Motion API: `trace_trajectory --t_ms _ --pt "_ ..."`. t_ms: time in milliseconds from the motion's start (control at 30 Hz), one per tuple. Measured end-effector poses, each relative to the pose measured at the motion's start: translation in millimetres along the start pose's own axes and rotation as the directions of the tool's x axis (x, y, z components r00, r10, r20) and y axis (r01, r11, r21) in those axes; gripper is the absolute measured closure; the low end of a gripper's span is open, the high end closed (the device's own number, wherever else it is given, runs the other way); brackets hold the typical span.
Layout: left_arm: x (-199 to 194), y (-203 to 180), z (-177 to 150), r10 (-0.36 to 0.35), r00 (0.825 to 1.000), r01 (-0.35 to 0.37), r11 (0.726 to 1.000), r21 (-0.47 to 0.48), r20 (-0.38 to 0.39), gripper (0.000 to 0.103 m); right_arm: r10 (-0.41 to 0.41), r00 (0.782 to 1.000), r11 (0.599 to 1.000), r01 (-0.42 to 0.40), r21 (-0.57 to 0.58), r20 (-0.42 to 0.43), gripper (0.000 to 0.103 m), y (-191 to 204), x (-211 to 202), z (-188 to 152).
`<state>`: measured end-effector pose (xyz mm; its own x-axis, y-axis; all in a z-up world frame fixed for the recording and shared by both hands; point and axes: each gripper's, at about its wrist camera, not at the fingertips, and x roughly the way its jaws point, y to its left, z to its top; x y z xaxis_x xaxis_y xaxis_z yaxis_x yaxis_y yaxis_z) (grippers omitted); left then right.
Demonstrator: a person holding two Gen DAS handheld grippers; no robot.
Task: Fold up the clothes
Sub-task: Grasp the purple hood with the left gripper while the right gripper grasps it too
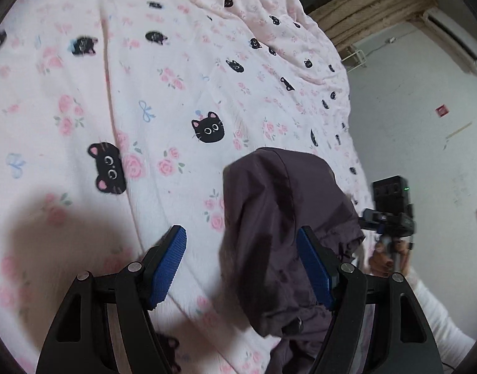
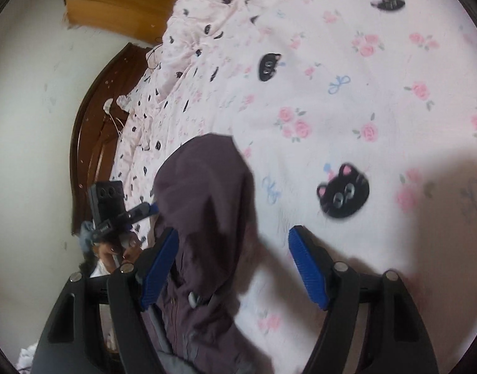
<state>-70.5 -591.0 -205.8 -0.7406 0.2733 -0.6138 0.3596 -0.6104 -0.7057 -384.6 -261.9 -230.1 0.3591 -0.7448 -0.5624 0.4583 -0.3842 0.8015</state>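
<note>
A dark purple garment (image 1: 279, 218) lies bunched in a heap on the pink bedsheet (image 1: 163, 93). My left gripper (image 1: 241, 230) is open, and the cloth rests against its right blue pad (image 1: 313, 268) without being pinched. In the right wrist view the same garment (image 2: 207, 193) leans on the left pad (image 2: 160, 268) of my open right gripper (image 2: 233, 230). Each view shows the other gripper beside the heap, held by a hand: the right one (image 1: 391, 215) and the left one (image 2: 113, 208). The garment's lower part runs out of view under the fingers.
The sheet (image 2: 347, 93) is printed with black cat faces, roses and bows, and is rumpled at its far edge. A dark wooden bed frame (image 2: 92, 124) and a cardboard box (image 2: 120, 0) stand by the white wall. A wall air conditioner (image 1: 450, 37) hangs beyond the bed.
</note>
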Motion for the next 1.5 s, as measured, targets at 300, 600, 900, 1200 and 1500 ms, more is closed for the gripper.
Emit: trace_trajectory --t_ms 300,600,900,1200,1500 --pt "13 14 13 -0.101 0.994 0.102 0.995 -0.018 0.028 0.035 0.072 0.997 0.997 -0.072 0.022 -0.012 0.045 -9 31 34" --pt "21 -2 20 -0.070 0.997 0.069 0.997 0.021 0.036 0.060 0.079 0.996 0.997 -0.078 0.029 -0.038 0.087 -3 55 41" --pt "1 -35 23 -0.043 0.997 0.035 0.994 0.107 0.067 0.098 0.031 0.999 0.998 -0.032 -0.063 -0.015 0.096 31 24 38" --pt "-33 -86 16 -0.027 0.995 0.004 0.971 0.241 0.095 0.100 0.020 1.000 0.982 -0.018 -0.189 0.010 0.098 84 -17 18" --pt "-68 -134 -22 -0.018 0.994 -0.022 0.928 0.373 0.105 0.102 0.016 1.000 0.960 -0.011 -0.279 0.016 0.098 124 -46 -22"
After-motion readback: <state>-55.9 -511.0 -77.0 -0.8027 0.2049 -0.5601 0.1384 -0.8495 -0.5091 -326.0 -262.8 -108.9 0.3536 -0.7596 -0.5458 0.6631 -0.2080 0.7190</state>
